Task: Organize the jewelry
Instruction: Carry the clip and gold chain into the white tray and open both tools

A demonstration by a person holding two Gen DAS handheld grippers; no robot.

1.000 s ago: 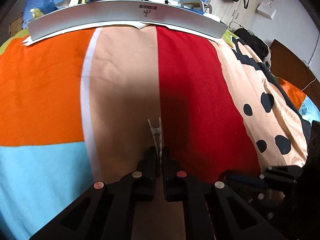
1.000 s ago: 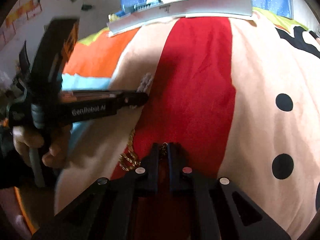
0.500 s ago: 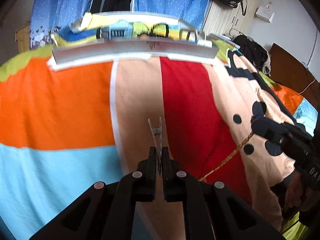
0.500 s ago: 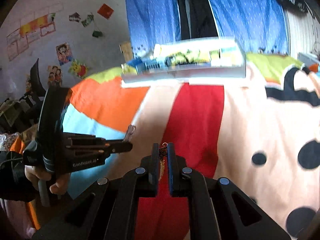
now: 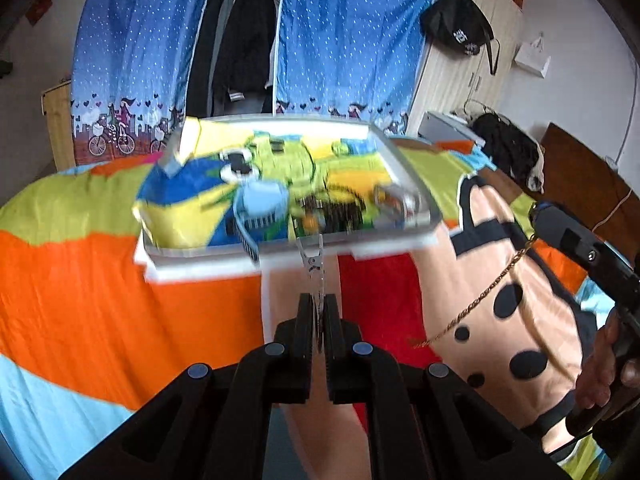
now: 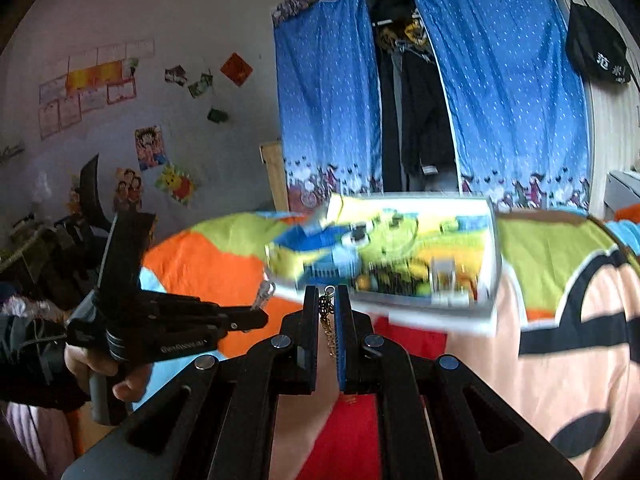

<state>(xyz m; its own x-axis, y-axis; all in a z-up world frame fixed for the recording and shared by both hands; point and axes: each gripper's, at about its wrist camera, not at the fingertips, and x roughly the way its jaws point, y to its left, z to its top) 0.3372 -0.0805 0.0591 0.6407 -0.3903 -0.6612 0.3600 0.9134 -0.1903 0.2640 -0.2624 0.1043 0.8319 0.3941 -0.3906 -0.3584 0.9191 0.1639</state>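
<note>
Both tools are clamped on jewelry above a bed: the left tool (image 5: pixel 319 320) pinches a small silver clip (image 5: pixel 315 268) between nearly closed jaws, the clip's open end sticking forward past the fingertips, while the right tool (image 6: pixel 329 312) grips one end of a gold chain (image 5: pixel 476 300) at its ring clasp. From the left wrist, the chain hangs in a slack diagonal line from the right tool's tip down toward the bedspread (image 5: pixel 100 300), a patchwork of orange, red, peach, light blue and black spots. A hand (image 5: pixel 604 364) holds the right tool at the frame's right edge; another hand (image 6: pixel 108 372) holds the left tool in the right wrist view. Beyond both tools, a clear tray (image 5: pixel 416 184) sits on the bed with assorted small items inside, blurred beyond telling. Blue dotted curtains (image 5: pixel 340 40) hang behind it.
</note>
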